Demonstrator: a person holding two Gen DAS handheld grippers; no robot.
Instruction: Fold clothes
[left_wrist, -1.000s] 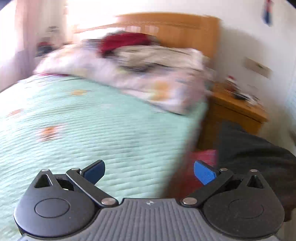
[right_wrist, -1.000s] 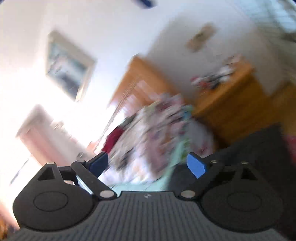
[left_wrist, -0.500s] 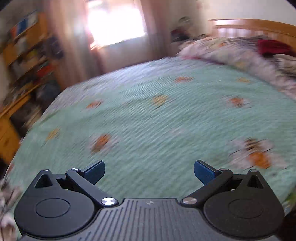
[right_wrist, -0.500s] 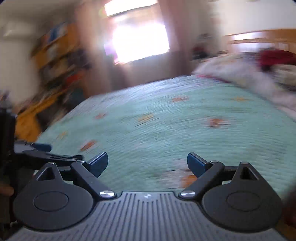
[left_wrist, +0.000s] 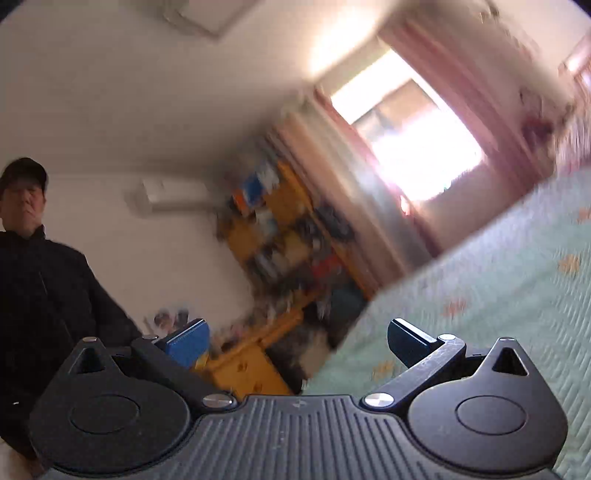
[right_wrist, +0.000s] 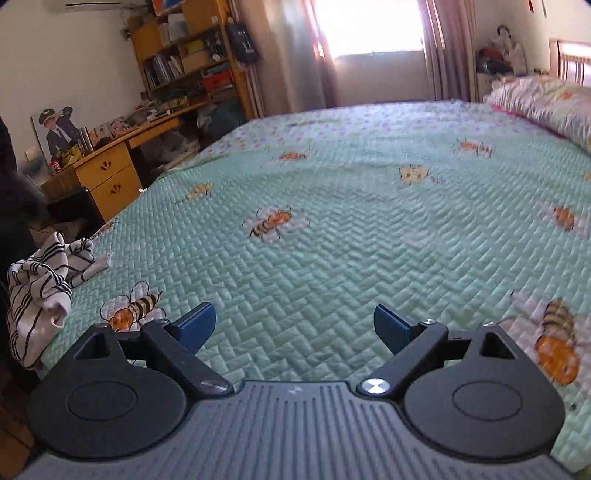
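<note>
A crumpled white garment with black stripes (right_wrist: 40, 291) lies at the near left edge of the bed (right_wrist: 369, 229), partly hanging over the side, in the right wrist view. My right gripper (right_wrist: 293, 326) hovers open over the green quilt, to the right of that garment, with nothing between its fingers. My left gripper (left_wrist: 297, 338) is open too and empty; it is tilted up and leftward, pointing at the room beyond the bed's edge (left_wrist: 480, 295). The garment is out of the left wrist view.
A person in a black jacket and cap (left_wrist: 33, 277) stands at the left. A wooden desk with drawers (right_wrist: 107, 173) and bookshelves (right_wrist: 192, 59) line the left wall. A pillow with a floral cover (right_wrist: 543, 103) lies at the bed's far right. A bright window (right_wrist: 369, 29) is behind.
Both grippers have swung left from the headboard side. The left one now tilts up toward the shelves and person. The right one has settled low over the quilt, bringing the striped garment into view.
</note>
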